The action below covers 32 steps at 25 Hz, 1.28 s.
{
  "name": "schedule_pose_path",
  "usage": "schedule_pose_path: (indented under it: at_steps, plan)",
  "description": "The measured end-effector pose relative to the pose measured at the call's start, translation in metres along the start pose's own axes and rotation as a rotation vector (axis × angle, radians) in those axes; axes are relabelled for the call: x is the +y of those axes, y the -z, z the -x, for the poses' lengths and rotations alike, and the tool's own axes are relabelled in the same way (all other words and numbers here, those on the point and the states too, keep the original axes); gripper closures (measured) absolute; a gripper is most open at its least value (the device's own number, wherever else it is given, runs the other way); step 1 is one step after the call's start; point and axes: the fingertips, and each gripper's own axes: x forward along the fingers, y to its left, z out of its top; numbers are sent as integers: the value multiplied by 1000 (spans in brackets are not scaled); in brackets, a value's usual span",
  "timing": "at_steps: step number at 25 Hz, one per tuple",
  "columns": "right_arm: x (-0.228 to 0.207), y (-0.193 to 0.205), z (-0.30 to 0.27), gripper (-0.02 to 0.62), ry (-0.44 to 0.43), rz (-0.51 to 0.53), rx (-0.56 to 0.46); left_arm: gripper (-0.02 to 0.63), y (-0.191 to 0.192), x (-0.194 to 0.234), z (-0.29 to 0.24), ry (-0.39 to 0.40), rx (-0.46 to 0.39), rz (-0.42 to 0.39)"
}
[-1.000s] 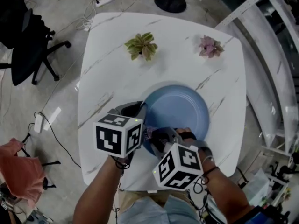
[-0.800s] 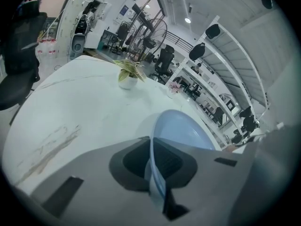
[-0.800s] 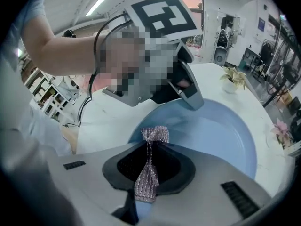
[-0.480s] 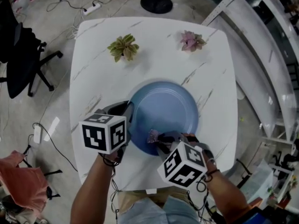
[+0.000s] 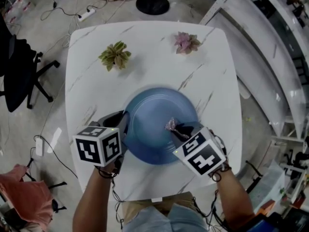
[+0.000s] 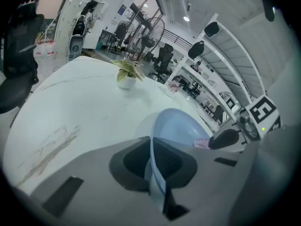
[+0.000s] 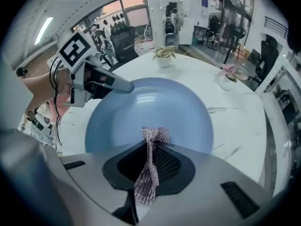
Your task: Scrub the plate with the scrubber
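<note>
A blue plate (image 5: 154, 110) lies on the white marble table (image 5: 212, 76). My left gripper (image 5: 124, 123) is shut on the plate's left rim; in the left gripper view that rim (image 6: 152, 168) runs edge-on between the jaws. My right gripper (image 5: 176, 128) is shut on a purplish mesh scrubber (image 5: 171, 125), whose tip rests on the plate a little right of its middle. In the right gripper view the scrubber (image 7: 149, 166) hangs pinched between the jaws over the plate (image 7: 155, 107), and the left gripper (image 7: 101, 84) holds the far rim.
A green potted plant (image 5: 115, 55) and a pink one (image 5: 186, 42) stand at the table's far side. An office chair (image 5: 19, 76) is on the floor at left, a white shelf frame (image 5: 270, 47) at right. Cables lie on the floor.
My right gripper has slid with the scrubber from the plate's near left edge to right of its middle and has rolled. The left gripper keeps its hold on the rim.
</note>
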Motion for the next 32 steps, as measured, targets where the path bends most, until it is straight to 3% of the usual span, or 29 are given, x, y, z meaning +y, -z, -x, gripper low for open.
schedule_pose_path:
  at_steps: [5, 18, 25, 32]
  plan:
    - [-26, -9, 1, 535, 19, -44, -18, 589, 1, -2, 0, 1, -1, -1]
    - [-40, -64, -18, 535, 62, 87, -19, 589, 2, -3, 0, -3, -5, 17]
    - [-6, -86, -28, 535, 23, 217, -27, 589, 2, -4, -1, -1, -3, 19]
    - [58, -82, -30, 535, -99, 353, -68, 589, 2, -3, 0, -2, -5, 24]
